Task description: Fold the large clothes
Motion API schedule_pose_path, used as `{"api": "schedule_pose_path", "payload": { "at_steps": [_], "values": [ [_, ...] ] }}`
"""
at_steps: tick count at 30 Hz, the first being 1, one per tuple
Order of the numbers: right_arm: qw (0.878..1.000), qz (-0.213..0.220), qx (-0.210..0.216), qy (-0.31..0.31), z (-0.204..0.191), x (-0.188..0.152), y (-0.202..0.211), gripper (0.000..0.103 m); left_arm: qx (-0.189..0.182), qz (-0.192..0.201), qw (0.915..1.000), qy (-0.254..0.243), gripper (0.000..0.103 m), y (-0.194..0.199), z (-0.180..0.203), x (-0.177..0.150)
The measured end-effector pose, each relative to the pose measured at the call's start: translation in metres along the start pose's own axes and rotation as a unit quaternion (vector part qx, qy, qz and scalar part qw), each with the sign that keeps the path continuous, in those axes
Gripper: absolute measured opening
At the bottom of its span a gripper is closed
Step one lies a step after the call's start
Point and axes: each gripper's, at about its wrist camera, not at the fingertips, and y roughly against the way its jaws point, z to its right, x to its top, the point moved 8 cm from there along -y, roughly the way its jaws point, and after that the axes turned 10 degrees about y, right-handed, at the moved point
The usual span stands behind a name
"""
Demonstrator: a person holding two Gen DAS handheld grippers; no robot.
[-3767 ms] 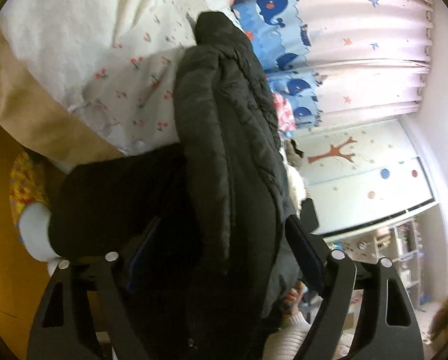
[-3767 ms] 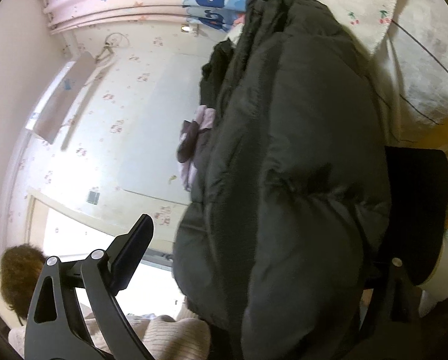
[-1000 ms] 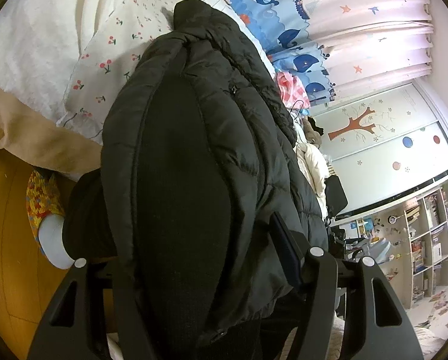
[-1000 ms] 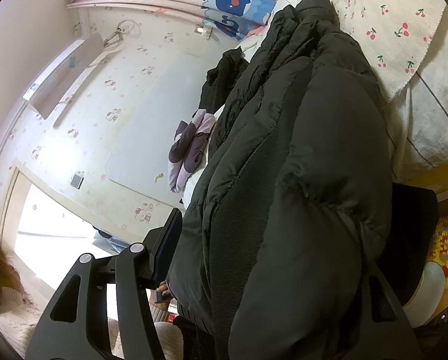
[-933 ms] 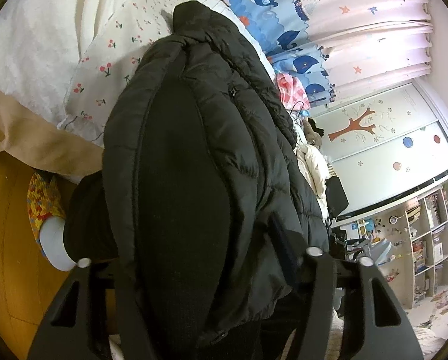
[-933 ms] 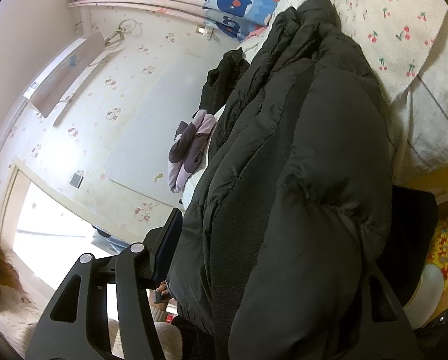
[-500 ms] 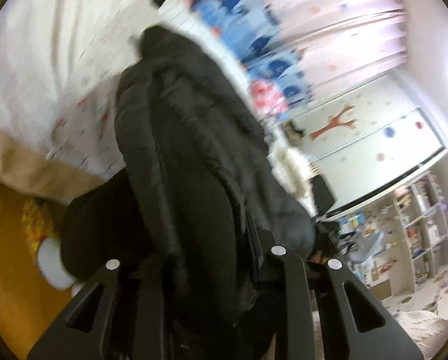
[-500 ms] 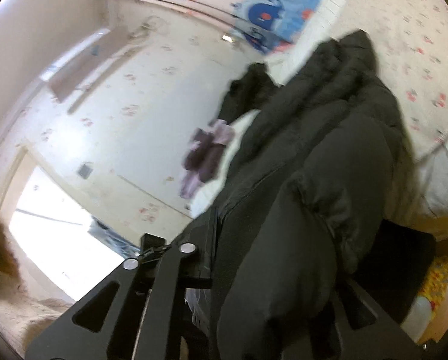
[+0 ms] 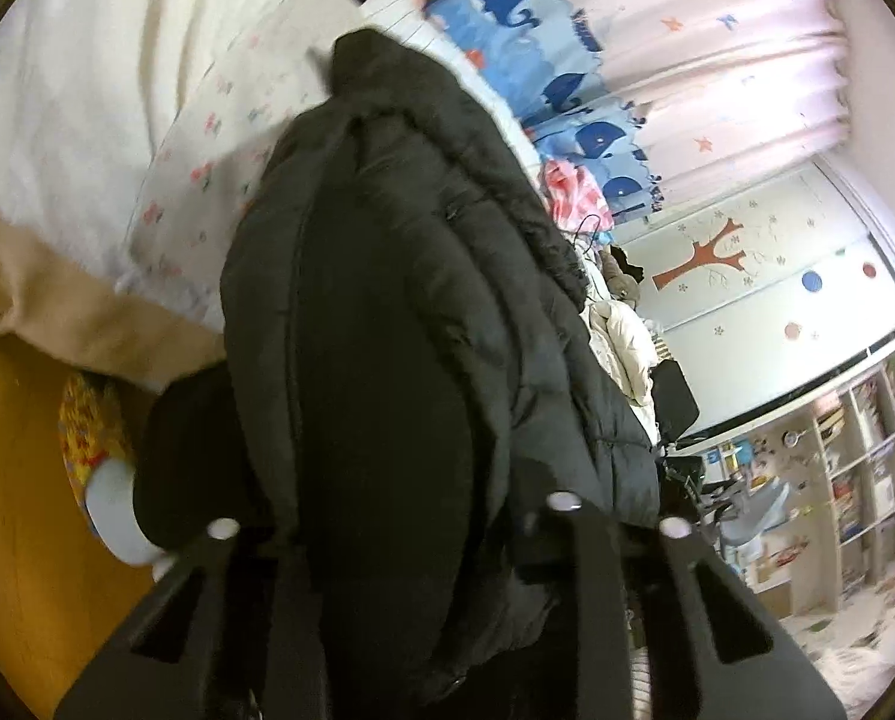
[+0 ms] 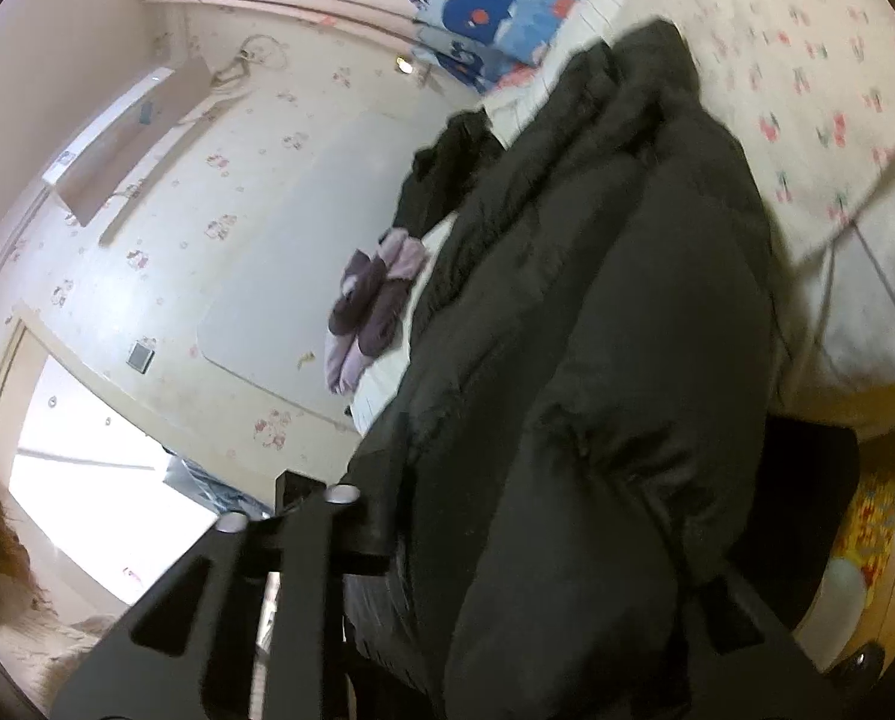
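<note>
The jacket (image 9: 399, 324) is draped over the bed (image 9: 87, 138) edge. Both the left gripper (image 9: 399, 546) and right gripper (image 10: 543, 534) have just been closing, and its near hem is now pinched between each pair of jaws. Lifting for a fold seems ready.

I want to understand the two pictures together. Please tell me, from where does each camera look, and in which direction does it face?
Left wrist view: sits on the left claw, looks along the black puffer jacket toward the whale curtain and tree wardrobe; only the claw arms show.
Right wrist view: sits on the right claw, looks along the jacket toward the papered wall; claw arms show.
Shared: the jacket, clamped by both claws whose jaws have just been closing, the cherry-print bedding, the curtain.
</note>
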Motion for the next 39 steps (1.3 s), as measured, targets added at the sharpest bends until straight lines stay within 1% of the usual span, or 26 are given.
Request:
{"api": "schedule_pose_path", "payload": {
  "at_steps": [3, 5, 7, 8, 9, 10, 11, 12, 14, 16, 17, 18, 19, 20, 21, 23, 24, 27, 29, 30, 31, 32, 34, 36, 37, 39],
  "values": [
    [1.000, 0.009, 0.010, 0.009, -0.012, 0.005, 0.002, 0.013, -0.029, 0.011, 0.9995, -0.006, 0.021, 0.012, 0.013, 0.001],
    [1.000, 0.002, 0.007, 0.012, -0.013, 0.004, -0.001, 0.014, -0.023, 0.011, 0.9996, -0.012, 0.021, 0.014, 0.013, 0.002],
    [1.000, -0.008, -0.006, -0.002, -0.004, 0.000, -0.001, 0.020, -0.010, -0.006, 0.9999, -0.010, 0.022, 0.008, 0.005, -0.001],
    [1.000, -0.014, -0.010, -0.010, 0.000, -0.002, -0.003, 0.036, -0.004, -0.012, 0.9999, -0.006, 0.023, 0.005, 0.001, -0.001],
    [1.000, -0.018, -0.018, -0.018, 0.005, -0.005, -0.004, 0.062, 0.002, -0.019, 0.9998, 0.002, 0.026, 0.003, -0.005, -0.003],
    [0.999, -0.017, -0.031, -0.031, 0.011, -0.009, -0.003, 0.072, 0.005, -0.025, 0.9996, 0.009, 0.033, 0.000, -0.011, -0.005],
    [0.999, -0.016, -0.029, -0.040, 0.014, -0.012, -0.004, 0.076, 0.007, -0.028, 0.9995, 0.013, 0.040, -0.003, -0.014, -0.006],
    [0.999, -0.019, -0.021, -0.043, 0.016, -0.015, -0.006, 0.076, 0.009, -0.030, 0.9993, 0.019, 0.044, -0.005, -0.018, -0.008],
    [0.999, -0.021, -0.017, -0.044, 0.017, -0.017, -0.010, 0.076, 0.013, -0.035, 0.9988, 0.032, 0.060, -0.009, -0.024, -0.010],
    [0.999, -0.020, -0.008, -0.040, 0.014, -0.016, -0.015, 0.074, 0.016, -0.037, 0.9985, 0.038, 0.061, -0.011, -0.026, -0.011],
    [0.999, -0.018, -0.002, -0.034, 0.011, -0.014, -0.016, 0.066, 0.016, -0.035, 0.9987, 0.035, 0.061, -0.011, -0.024, -0.010],
    [0.999, -0.015, 0.001, -0.029, 0.009, -0.011, -0.016, 0.053, 0.018, -0.029, 0.9989, 0.030, 0.061, -0.011, -0.021, -0.008],
    [1.000, -0.010, -0.002, -0.023, 0.007, -0.007, -0.016, 0.045, 0.018, -0.026, 0.9991, 0.026, 0.047, -0.011, -0.018, -0.007],
    [1.000, -0.007, -0.003, -0.020, 0.005, -0.003, -0.017, 0.028, 0.013, -0.026, 0.9993, 0.022, 0.032, -0.010, -0.015, -0.006],
    [1.000, 0.001, 0.000, -0.014, 0.002, 0.002, -0.016, 0.021, 0.010, -0.021, 0.9995, 0.020, 0.029, -0.008, -0.011, -0.004],
    [1.000, 0.010, 0.003, -0.001, -0.006, 0.010, -0.013, 0.014, 0.012, -0.004, 0.9999, 0.004, 0.020, -0.001, 0.000, 0.001],
    [1.000, 0.016, 0.010, 0.005, -0.013, 0.014, -0.012, 0.012, 0.005, 0.001, 1.0000, 0.002, 0.019, 0.003, 0.005, 0.001],
    [1.000, 0.011, 0.011, 0.019, -0.023, 0.018, -0.011, 0.012, -0.025, 0.010, 0.9996, -0.008, 0.018, 0.015, 0.020, 0.003],
    [1.000, -0.008, -0.009, 0.013, -0.015, 0.013, -0.011, 0.019, -0.023, 0.001, 0.9997, -0.012, 0.019, 0.015, 0.017, 0.001],
    [1.000, -0.015, -0.015, 0.009, -0.011, 0.010, -0.010, 0.041, -0.016, -0.010, 0.9998, -0.007, 0.019, 0.011, 0.010, 0.000],
    [0.999, -0.027, -0.036, -0.004, 0.000, 0.003, -0.011, 0.057, -0.012, -0.022, 0.9997, 0.003, 0.023, 0.006, 0.001, -0.002],
    [0.998, -0.032, -0.045, -0.013, 0.006, -0.001, -0.010, 0.075, -0.008, -0.028, 0.9995, 0.012, 0.036, 0.003, -0.005, -0.003],
    [0.998, -0.050, -0.038, -0.030, 0.017, -0.016, -0.012, 0.076, 0.003, -0.034, 0.9985, 0.042, 0.049, -0.005, -0.024, -0.006],
    [0.996, -0.070, -0.036, -0.034, 0.022, -0.031, -0.017, 0.074, -0.008, -0.034, 0.9977, 0.057, 0.049, -0.008, -0.031, -0.007],
    [0.996, -0.076, -0.027, -0.032, 0.021, -0.034, -0.018, 0.070, -0.010, -0.031, 0.9978, 0.057, 0.049, -0.007, -0.031, -0.007],
    [0.997, -0.082, -0.010, -0.015, 0.011, -0.037, -0.020, 0.045, -0.022, -0.028, 0.9981, 0.050, 0.037, -0.006, -0.025, -0.005]
  ]
}}
